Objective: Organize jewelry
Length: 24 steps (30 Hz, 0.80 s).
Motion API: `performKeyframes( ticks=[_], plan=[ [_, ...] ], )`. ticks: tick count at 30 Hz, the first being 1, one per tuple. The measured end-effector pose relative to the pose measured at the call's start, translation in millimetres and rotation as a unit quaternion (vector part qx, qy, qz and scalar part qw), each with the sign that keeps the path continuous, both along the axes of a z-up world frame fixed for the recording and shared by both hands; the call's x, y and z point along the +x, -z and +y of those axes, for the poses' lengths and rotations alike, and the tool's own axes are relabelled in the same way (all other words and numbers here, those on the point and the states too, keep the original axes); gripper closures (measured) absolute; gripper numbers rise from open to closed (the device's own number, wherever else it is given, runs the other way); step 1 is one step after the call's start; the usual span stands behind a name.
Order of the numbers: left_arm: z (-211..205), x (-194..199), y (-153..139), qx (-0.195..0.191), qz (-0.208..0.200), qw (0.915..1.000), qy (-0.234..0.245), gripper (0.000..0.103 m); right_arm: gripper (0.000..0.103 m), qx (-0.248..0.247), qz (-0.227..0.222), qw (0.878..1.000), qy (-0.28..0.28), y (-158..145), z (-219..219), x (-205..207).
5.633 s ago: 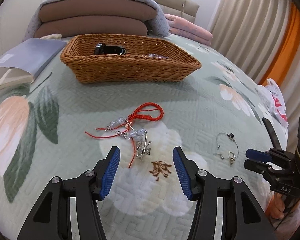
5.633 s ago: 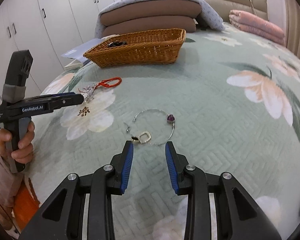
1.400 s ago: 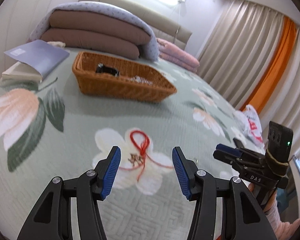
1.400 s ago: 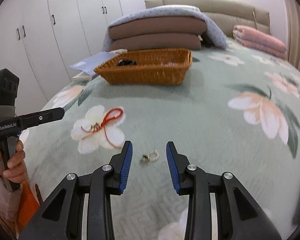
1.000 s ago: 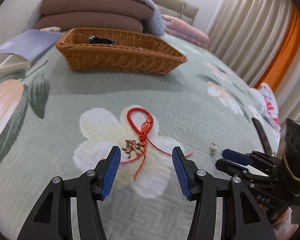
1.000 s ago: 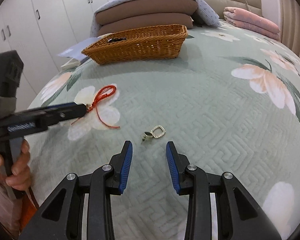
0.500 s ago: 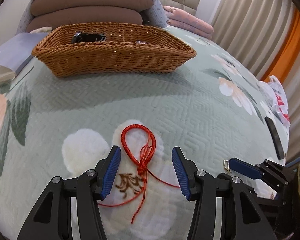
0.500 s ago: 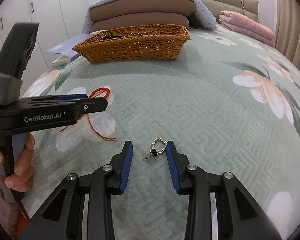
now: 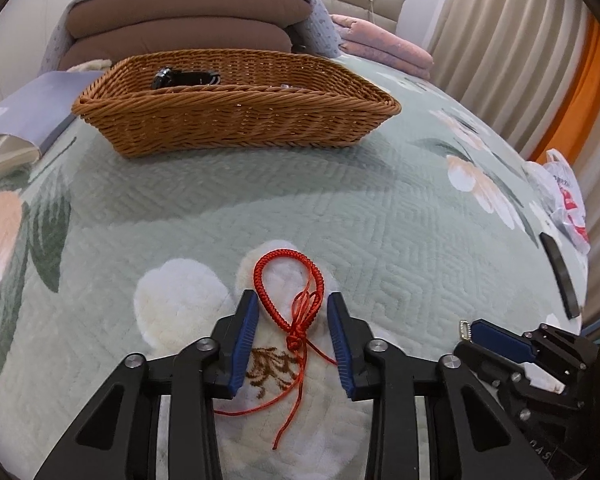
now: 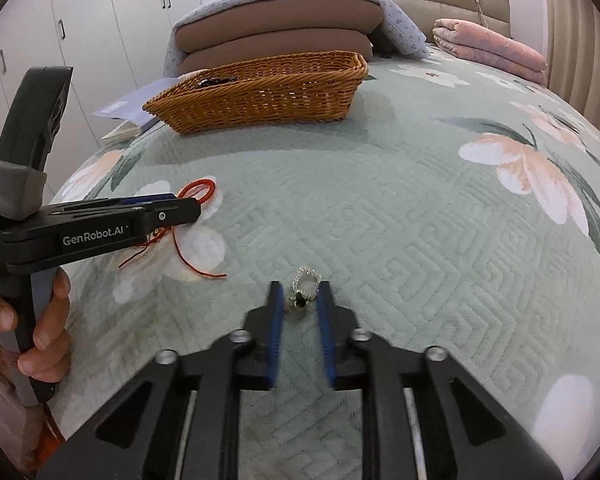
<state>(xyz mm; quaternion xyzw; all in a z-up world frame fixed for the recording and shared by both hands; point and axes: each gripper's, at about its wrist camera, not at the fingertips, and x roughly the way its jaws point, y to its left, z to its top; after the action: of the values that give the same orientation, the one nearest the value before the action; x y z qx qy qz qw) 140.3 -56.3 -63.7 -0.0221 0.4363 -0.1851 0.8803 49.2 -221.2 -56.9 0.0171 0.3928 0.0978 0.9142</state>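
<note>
A red cord bracelet lies on the green floral bedspread. Its knot sits between the blue pads of my left gripper, whose jaws are closing; a gap still shows on both sides. The right wrist view shows that gripper low over the red cord. My right gripper is shut on a small silver earring with a dark stone. From the left wrist view the earring sticks up at the right gripper's tip. A wicker basket stands farther back with a black item inside.
A grey notebook lies left of the basket. Stacked brown pillows and a folded pink blanket are behind it. A plastic bag sits at the bed's right edge. A person's hand holds the left gripper.
The left gripper came in over the red cord and its jaws narrowed around the knot. The right jaws closed in on the earring, which the gripper had straddled.
</note>
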Motion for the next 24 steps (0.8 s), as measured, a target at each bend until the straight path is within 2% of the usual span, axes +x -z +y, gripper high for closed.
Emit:
performKeyframes(
  ticks=[2,3,4,9,16,21,24],
  plan=[
    [-1,1,0,0.000,0.000,1.0000,-0.001,0.080,0.090,0.001,-0.001,1.000,-0.002,-1,0,-1],
    [1,1,0,-0.005,0.001,1.0000,-0.002,0.089,0.090,0.001,-0.002,1.000,-0.003,-1,0,-2],
    [2,1,1,-0.010,0.003,0.9999,-0.003,0.092,0.090,0.000,-0.004,1.000,-0.005,-2,1,-3],
    [8,-2,-2,-0.035,-0.002,0.9994,-0.004,0.093,0.091,0.007,-0.006,1.000,-0.015,-5,1,-6],
    [12,-17,-20,-0.057,-0.043,0.9974,0.002,0.093,0.091,0.038,-0.013,0.999,-0.024,-21,-5,-3],
    [16,-19,-35,-0.068,-0.060,0.9959,-0.001,0.093,0.091,0.035,-0.038,0.998,-0.038,-50,-2,8],
    [22,-18,-56,-0.077,-0.083,0.9935,-0.002,0.093,0.091,0.033,-0.062,0.996,-0.051,-75,4,23]
  ],
)
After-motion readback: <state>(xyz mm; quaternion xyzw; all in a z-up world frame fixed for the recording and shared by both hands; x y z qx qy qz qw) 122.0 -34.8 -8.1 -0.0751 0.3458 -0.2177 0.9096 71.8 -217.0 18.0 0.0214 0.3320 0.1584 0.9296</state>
